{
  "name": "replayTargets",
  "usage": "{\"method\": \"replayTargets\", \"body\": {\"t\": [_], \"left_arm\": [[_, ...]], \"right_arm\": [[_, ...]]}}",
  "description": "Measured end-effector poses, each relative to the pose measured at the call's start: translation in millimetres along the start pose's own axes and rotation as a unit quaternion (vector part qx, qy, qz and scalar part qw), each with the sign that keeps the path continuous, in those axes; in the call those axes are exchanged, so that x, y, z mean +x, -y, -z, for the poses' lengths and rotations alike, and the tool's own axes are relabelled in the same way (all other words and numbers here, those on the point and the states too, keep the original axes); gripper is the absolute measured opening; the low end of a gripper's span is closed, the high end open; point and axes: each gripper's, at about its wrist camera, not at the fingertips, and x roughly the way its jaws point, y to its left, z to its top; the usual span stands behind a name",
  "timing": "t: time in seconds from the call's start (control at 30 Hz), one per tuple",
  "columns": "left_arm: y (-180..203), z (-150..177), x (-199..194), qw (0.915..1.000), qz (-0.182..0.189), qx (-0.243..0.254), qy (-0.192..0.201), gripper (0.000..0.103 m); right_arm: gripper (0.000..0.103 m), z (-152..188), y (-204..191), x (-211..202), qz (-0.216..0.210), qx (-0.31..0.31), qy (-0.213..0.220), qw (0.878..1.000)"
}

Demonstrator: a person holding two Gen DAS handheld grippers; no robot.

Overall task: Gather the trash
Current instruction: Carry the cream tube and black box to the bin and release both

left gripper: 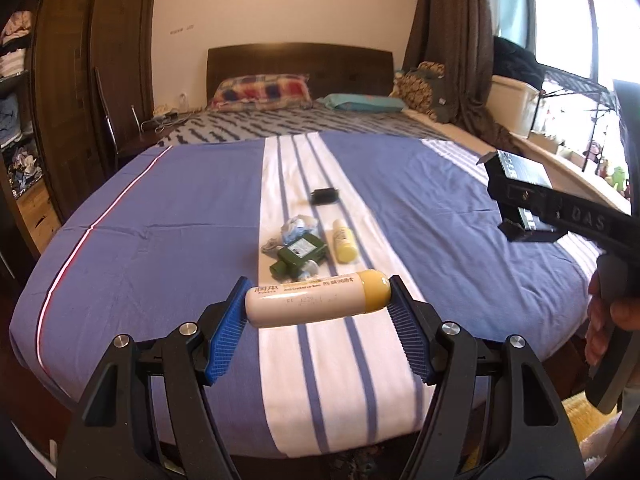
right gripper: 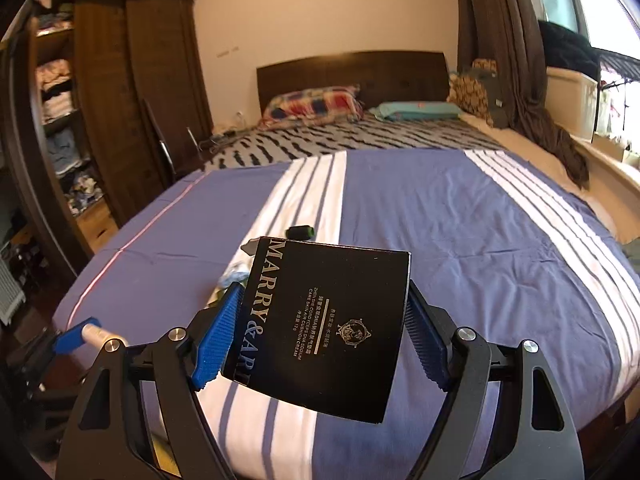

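My left gripper [left gripper: 318, 292] is shut on a white tube with a yellow cap [left gripper: 316, 300], held crosswise between the blue pads above the bed. My right gripper [right gripper: 324, 292] is shut on a flat black box with gold lettering [right gripper: 324, 328], tilted between its pads. That box [left gripper: 520, 190] also shows at the right of the left wrist view, with a hand [left gripper: 608, 312] on the gripper's handle. On the white stripe of the bedspread lie a green bottle [left gripper: 300, 258], a yellow bottle [left gripper: 343, 246], crumpled tissue [left gripper: 298, 228] and a small black cylinder [left gripper: 325, 196].
The bed [left gripper: 160, 240] has a blue and white striped cover, pillows [left gripper: 260, 92] and a dark headboard [left gripper: 300, 64]. A wooden wardrobe [right gripper: 132, 92] with clothes stands on the left. Curtains [right gripper: 496, 40], a window and a shelf rack [left gripper: 576, 92] are on the right.
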Motion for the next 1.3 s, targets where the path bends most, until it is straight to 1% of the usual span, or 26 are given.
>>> {"method": "replayTargets", "body": {"t": [0.17, 0.23, 0.33, 0.47, 0.67, 0.8, 0.97, 1.17, 1.27, 1.3], "left_arm": [[11.2, 18.0, -31.0, 0.9998, 0.02, -0.001, 0.009, 0.065], [15.7, 27.0, -38.3, 0.9996, 0.027, 0.001, 0.007, 0.065], [21.4, 44.9, -40.5, 0.9994, 0.034, 0.004, -0.006, 0.065], [26.2, 72.4, -34.7, 0.9985, 0.043, 0.004, -0.033, 0.065], [26.2, 114.1, -13.8, 0.9955, 0.05, 0.002, -0.081, 0.065], [21.9, 145.6, 5.1, 0.9914, 0.051, -0.006, -0.12, 0.065], [19.4, 172.7, 25.9, 0.9857, 0.054, -0.01, -0.16, 0.065], [26.3, 208.5, 52.5, 0.9752, 0.067, -0.012, -0.21, 0.065], [31.5, 226.7, 65.8, 0.9692, 0.071, -0.007, -0.236, 0.065], [34.0, 235.0, 72.5, 0.9658, 0.073, -0.004, -0.249, 0.065]], "right_arm": [[0.079, 28.6, -11.8, -36.8, -0.001, -0.017, 0.006, 1.0], [0.079, 39.2, -14.8, -44.7, 0.003, -0.021, 0.006, 1.0], [0.079, 59.9, -14.9, -53.9, 0.003, -0.019, 0.001, 1.0], [0.079, 91.6, -14.1, -55.9, 0.002, -0.013, -0.019, 1.0], [0.079, 137.8, -13.1, -41.5, 0.009, -0.008, -0.067, 0.998], [0.079, 173.7, -9.8, -24.2, 0.012, -0.004, -0.108, 0.994], [0.079, 204.4, -6.4, -5.6, 0.013, -0.001, -0.147, 0.989], [0.079, 239.1, -5.8, 16.5, 0.011, -0.003, -0.195, 0.981], [0.079, 257.9, -2.3, 28.7, 0.008, 0.001, -0.223, 0.975], [0.079, 264.9, -0.4, 33.7, 0.006, 0.005, -0.234, 0.972]]}}
